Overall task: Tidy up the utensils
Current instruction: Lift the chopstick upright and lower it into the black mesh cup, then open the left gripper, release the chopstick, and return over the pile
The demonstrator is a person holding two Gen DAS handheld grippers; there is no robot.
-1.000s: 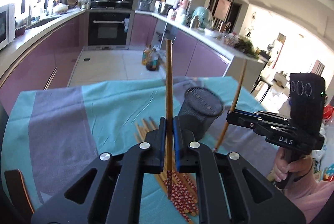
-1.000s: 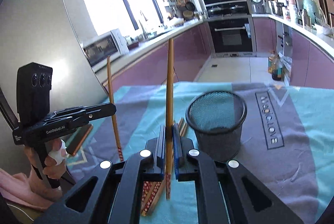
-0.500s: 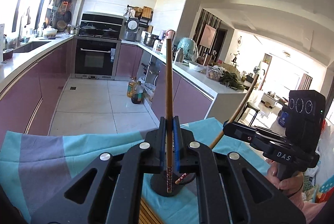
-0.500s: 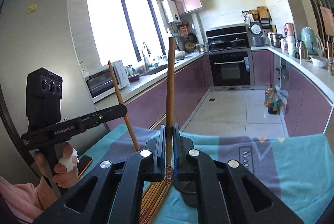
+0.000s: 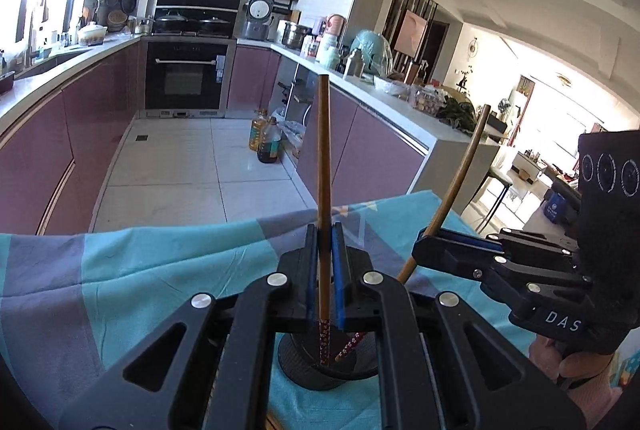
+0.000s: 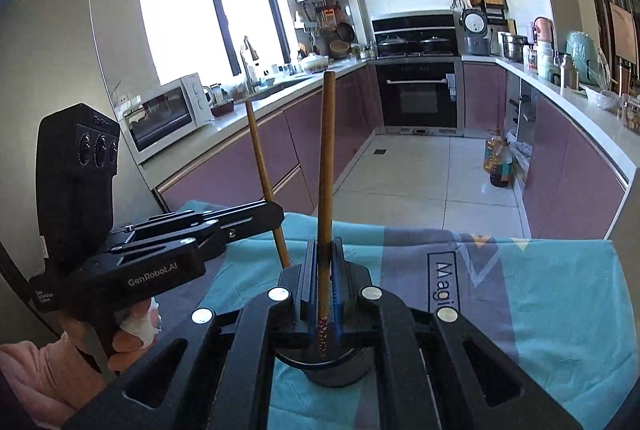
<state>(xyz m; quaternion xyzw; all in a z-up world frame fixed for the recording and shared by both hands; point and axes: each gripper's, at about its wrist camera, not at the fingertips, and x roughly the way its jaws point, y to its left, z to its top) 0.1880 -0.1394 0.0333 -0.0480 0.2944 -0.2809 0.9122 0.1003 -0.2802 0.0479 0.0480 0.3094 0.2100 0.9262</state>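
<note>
Pinching one brown chopstick (image 5: 323, 165) upright between closed jaws, the left gripper (image 5: 324, 266) holds its patterned tip inside the black mesh cup (image 5: 320, 370) on the teal cloth (image 5: 152, 262). Beside it, the right gripper (image 6: 325, 270) clamps a second chopstick (image 6: 326, 165), whose patterned end also dips into the cup's mouth.

Both grippers crowd above the black mesh cup (image 5: 320, 370), the left gripper (image 5: 324, 270) and right gripper (image 5: 420, 250) side by side, each chopstick (image 5: 323, 165) tip in its mouth, while the teal tablecloth (image 5: 160, 270) to the left lies open.
</note>
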